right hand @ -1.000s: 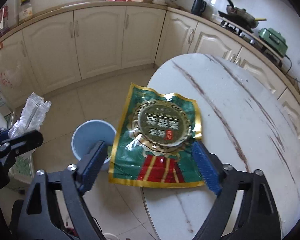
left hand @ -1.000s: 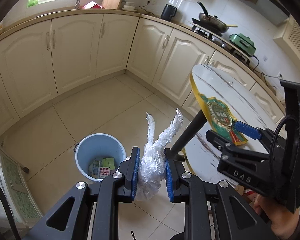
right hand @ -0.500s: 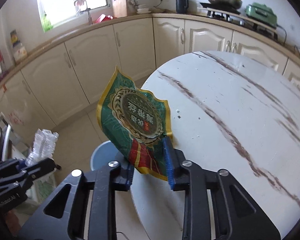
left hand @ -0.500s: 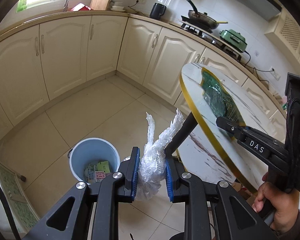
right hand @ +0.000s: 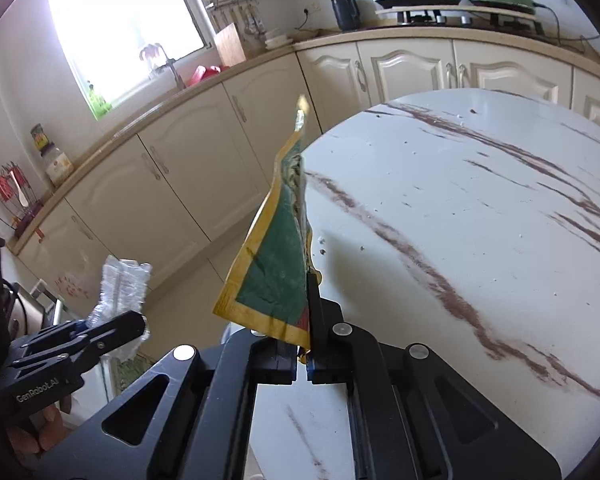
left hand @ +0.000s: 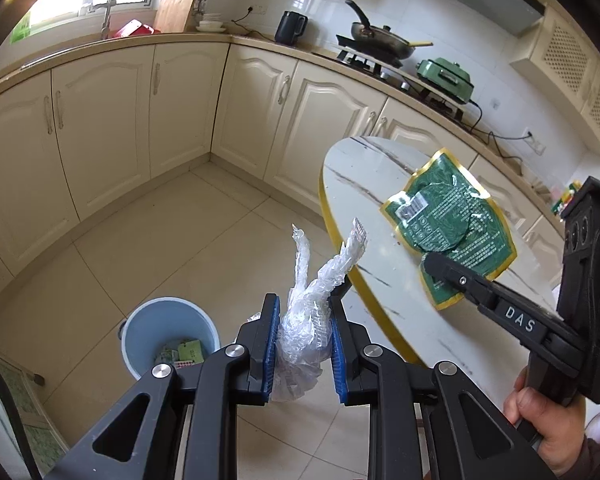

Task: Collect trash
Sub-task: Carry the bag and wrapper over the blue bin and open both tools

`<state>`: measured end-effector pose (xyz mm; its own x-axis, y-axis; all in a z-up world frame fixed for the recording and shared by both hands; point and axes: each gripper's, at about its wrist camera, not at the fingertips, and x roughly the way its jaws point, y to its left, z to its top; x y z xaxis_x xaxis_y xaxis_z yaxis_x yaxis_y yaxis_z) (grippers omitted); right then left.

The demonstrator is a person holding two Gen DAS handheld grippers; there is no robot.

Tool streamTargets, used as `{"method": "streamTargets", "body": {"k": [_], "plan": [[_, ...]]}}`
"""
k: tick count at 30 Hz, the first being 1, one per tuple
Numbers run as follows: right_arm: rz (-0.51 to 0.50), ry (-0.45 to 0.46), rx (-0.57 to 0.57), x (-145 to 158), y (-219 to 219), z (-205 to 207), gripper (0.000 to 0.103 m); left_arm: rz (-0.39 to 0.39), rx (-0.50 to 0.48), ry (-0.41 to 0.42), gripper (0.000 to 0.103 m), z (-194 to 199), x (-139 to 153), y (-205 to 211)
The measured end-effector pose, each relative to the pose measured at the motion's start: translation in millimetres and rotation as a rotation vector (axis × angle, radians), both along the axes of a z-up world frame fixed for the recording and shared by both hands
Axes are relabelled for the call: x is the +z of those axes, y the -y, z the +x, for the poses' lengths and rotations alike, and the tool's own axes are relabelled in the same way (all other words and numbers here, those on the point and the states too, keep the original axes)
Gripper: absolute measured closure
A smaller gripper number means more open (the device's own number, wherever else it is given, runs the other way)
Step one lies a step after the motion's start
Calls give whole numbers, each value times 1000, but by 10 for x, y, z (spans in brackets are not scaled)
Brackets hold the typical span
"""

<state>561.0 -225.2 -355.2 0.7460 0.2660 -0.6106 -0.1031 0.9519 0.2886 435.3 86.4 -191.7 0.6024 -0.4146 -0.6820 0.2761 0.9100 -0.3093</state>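
My left gripper (left hand: 303, 344) is shut on a crumpled clear plastic wrapper (left hand: 306, 320), held above the floor just right of a light blue trash bin (left hand: 168, 338) that holds several bits of trash. The wrapper also shows in the right wrist view (right hand: 122, 286). My right gripper (right hand: 302, 354) is shut on the lower corner of a green and gold foil bag (right hand: 278, 264), lifted edge-on above the round marble table (right hand: 480, 220). In the left wrist view the bag (left hand: 450, 222) hangs over the table's near part, gripped by the right gripper (left hand: 434, 266).
The marble table with a gold rim (left hand: 364, 200) stands right of the bin. Cream cabinets (left hand: 100, 128) line the back and left walls under a counter with a kettle (left hand: 290, 28), a pan (left hand: 380, 36) and a green cooker (left hand: 446, 76). Tiled floor (left hand: 160, 232) lies between.
My right gripper closed on the green bag and lifted it off the table, turning it upright. My left gripper kept hold of the plastic wrapper near the bin.
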Motion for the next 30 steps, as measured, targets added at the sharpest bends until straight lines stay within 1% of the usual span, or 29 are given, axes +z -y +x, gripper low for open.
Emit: {"method": "streamTargets", "body": {"k": [4,6,10,12,14,17,20,23,27,29,30], "plan": [[4,30,47,72,-138,-18,99,-19,24,1,84,24,-70,-205],[7,34,90,94,-307,-1,99,-36,46,-4,84,34,-91,-318],[4,40,197,86,-815,116,99,-17,103,-10,84,103,-204,-676],[-1,30,245,26,-1115,197,99,-8,138,-26,84,167,-298,-879],[-6,7,294,-103,-1414,326,99,6,172,-43,84,249,-426,-1073],[-18,-45,350,-416,-1804,565,99,27,214,-84,84,433,-695,-1340],[-26,-125,382,-866,-2062,879,99,41,234,-146,84,687,-1051,-1523],[-37,-210,394,-1369,-2215,1195,99,47,241,-215,84,987,-1443,-1638],[-45,-317,398,-2036,-2309,1561,99,56,233,-301,84,1395,-1989,-1646],[-35,-393,405,-2357,-2318,1747,95,55,220,-336,84,1625,-2225,-1628],[-47,-420,393,-2494,-2317,1837,94,55,211,-350,83,1726,-2336,-1604]]}}
